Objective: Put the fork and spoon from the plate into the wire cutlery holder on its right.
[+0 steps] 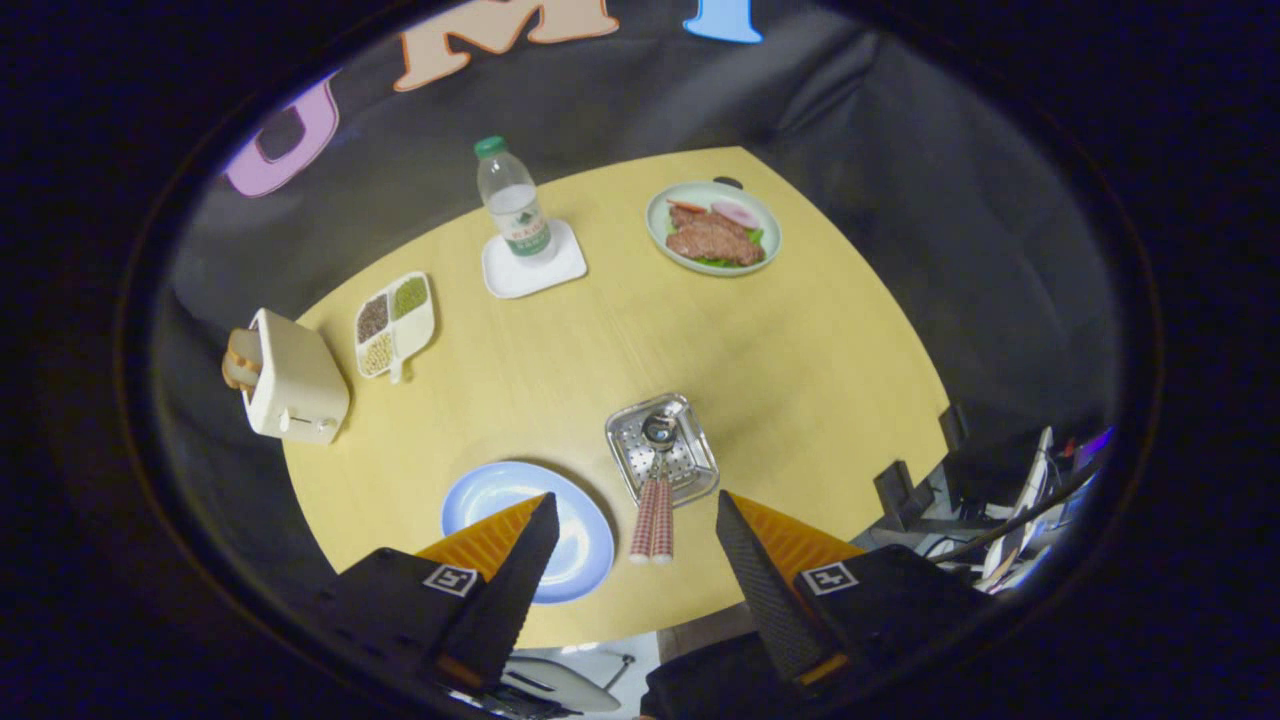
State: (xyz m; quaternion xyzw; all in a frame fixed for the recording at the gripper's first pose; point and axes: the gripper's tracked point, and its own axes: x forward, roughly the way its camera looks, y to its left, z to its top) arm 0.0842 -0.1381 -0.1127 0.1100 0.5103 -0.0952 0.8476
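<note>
A blue plate (585, 540) lies on the yellow table (780, 350), partly behind my left finger, and its visible face is bare. Just to its right stands the metal cutlery holder (690, 470), a perforated square basket. The fork and spoon (652, 515) lean in it side by side, their red-and-white checked handles sticking out toward me. My gripper (636, 500) hovers high above the table's near edge. It is open, with nothing between its fingers. The two handles show in the gap between the fingertips, well below them.
Farther across the table are a toaster (295, 385) with bread at the left, a divided dish of grains (393, 325), a water bottle (512, 205) on a white square coaster, and a plate of meat (713, 228). Clutter and cables lie off the table's right edge.
</note>
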